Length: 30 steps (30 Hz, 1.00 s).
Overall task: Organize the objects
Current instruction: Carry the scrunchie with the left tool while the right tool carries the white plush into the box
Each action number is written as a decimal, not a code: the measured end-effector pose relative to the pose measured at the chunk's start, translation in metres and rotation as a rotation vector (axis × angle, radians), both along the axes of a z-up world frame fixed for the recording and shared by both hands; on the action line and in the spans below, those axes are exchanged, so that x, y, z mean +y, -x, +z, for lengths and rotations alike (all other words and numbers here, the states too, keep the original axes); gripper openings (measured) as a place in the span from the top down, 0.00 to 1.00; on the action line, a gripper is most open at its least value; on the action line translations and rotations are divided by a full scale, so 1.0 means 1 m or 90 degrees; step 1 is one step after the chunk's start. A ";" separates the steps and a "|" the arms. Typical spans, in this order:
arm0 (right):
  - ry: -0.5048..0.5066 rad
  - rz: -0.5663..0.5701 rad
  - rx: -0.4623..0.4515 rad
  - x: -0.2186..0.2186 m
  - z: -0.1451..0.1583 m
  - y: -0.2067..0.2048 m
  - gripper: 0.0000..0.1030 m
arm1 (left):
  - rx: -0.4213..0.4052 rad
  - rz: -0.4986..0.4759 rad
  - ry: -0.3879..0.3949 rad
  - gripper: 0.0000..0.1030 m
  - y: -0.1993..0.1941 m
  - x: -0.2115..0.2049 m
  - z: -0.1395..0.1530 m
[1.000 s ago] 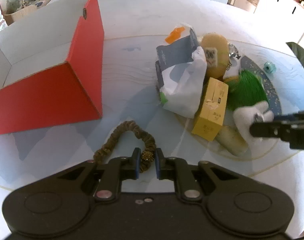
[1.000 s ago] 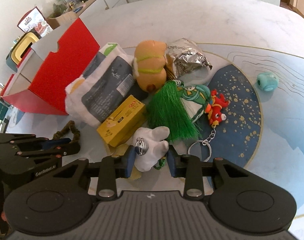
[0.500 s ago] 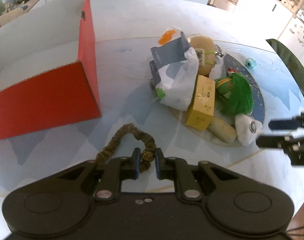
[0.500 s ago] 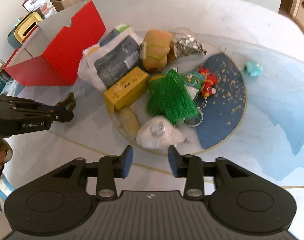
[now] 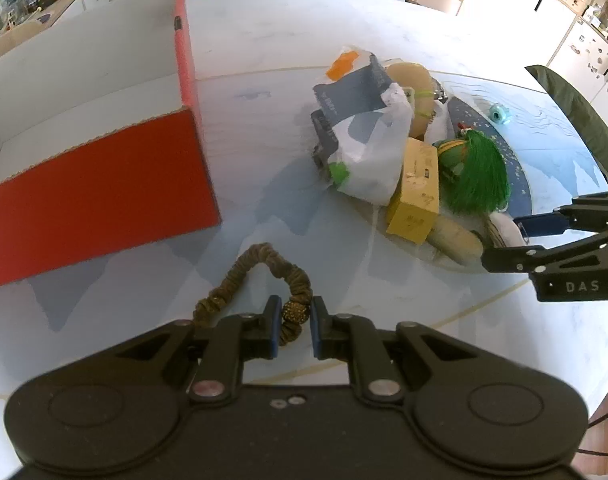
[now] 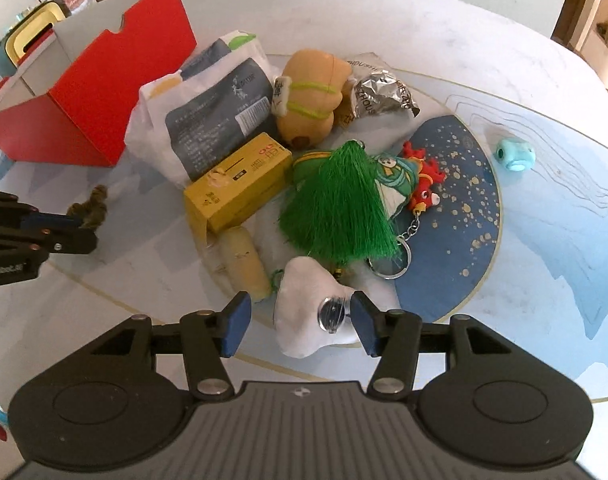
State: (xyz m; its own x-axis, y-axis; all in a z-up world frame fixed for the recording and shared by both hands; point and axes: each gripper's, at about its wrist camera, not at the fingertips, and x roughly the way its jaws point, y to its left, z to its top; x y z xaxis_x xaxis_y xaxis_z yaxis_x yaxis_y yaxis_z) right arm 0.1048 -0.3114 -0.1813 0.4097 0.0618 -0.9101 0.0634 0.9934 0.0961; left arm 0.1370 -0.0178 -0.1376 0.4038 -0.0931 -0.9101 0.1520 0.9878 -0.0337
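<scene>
My left gripper (image 5: 295, 322) is shut on a brown hair scrunchie (image 5: 260, 278) with a gold bead, low over the table near the open red box (image 5: 96, 200). My right gripper (image 6: 298, 322) is open, its jaws either side of a white plush toy (image 6: 308, 312) with a metal snap, at the near edge of the pile. The pile holds a yellow carton (image 6: 236, 184), a green tassel charm (image 6: 340, 204), a grey-and-white bag (image 6: 208, 120), a tan plush (image 6: 308, 96), a foil wrapper (image 6: 380, 92) and a red keychain (image 6: 422, 196).
A small teal figure (image 6: 516, 154) sits apart at the right. A beige cylinder (image 6: 244, 264) lies by the white plush. The red box (image 6: 104, 92) stands at the left of the round table (image 6: 504, 40). Chairs stand behind the table.
My right gripper let go of the white plush, pulled back, then came forward around it again with jaws wider open. My left gripper kept hold of the scrunchie and lifted slightly.
</scene>
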 end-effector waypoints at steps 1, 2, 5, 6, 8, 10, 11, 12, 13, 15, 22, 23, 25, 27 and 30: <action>0.000 0.004 0.000 0.000 0.000 0.000 0.48 | 0.000 0.001 0.000 0.88 0.000 0.001 0.000; -0.001 0.008 -0.001 0.000 0.001 0.001 0.48 | -0.001 0.002 0.001 0.88 0.001 0.003 0.000; -0.005 0.008 0.000 -0.002 0.002 0.004 0.55 | -0.005 0.002 0.004 0.88 0.002 0.008 0.002; -0.009 0.005 0.002 -0.002 0.002 0.006 0.61 | -0.006 0.002 0.004 0.88 0.002 0.009 0.003; -0.016 -0.001 0.002 -0.003 0.004 0.009 0.65 | -0.007 0.003 0.004 0.88 0.002 0.011 0.005; -0.014 -0.003 0.000 -0.002 0.005 0.014 0.66 | -0.009 0.003 0.004 0.88 0.002 0.013 0.007; -0.015 -0.004 -0.001 -0.002 0.006 0.015 0.66 | -0.010 0.003 0.004 0.88 0.002 0.013 0.009; -0.015 -0.007 -0.003 -0.002 0.008 0.017 0.67 | -0.013 0.002 0.005 0.88 0.002 0.014 0.011; -0.015 -0.011 -0.007 -0.003 0.010 0.017 0.67 | -0.016 0.000 0.006 0.88 0.003 0.016 0.015; -0.020 -0.018 -0.017 -0.002 0.020 0.020 0.67 | -0.018 -0.005 0.009 0.88 0.003 0.018 0.023; -0.054 -0.010 -0.067 0.009 0.067 0.018 0.67 | -0.042 -0.016 0.022 0.88 0.004 0.031 0.063; -0.057 -0.006 -0.073 0.012 0.073 0.016 0.67 | -0.046 -0.015 0.026 0.88 0.004 0.034 0.068; -0.066 0.004 -0.084 0.020 0.085 0.010 0.67 | -0.056 -0.014 0.032 0.88 0.004 0.039 0.079; -0.072 0.021 -0.092 0.029 0.095 0.002 0.67 | -0.069 -0.014 0.031 0.88 0.004 0.044 0.090; -0.078 0.043 -0.106 0.046 0.108 -0.012 0.67 | -0.087 -0.013 0.025 0.88 0.001 0.056 0.107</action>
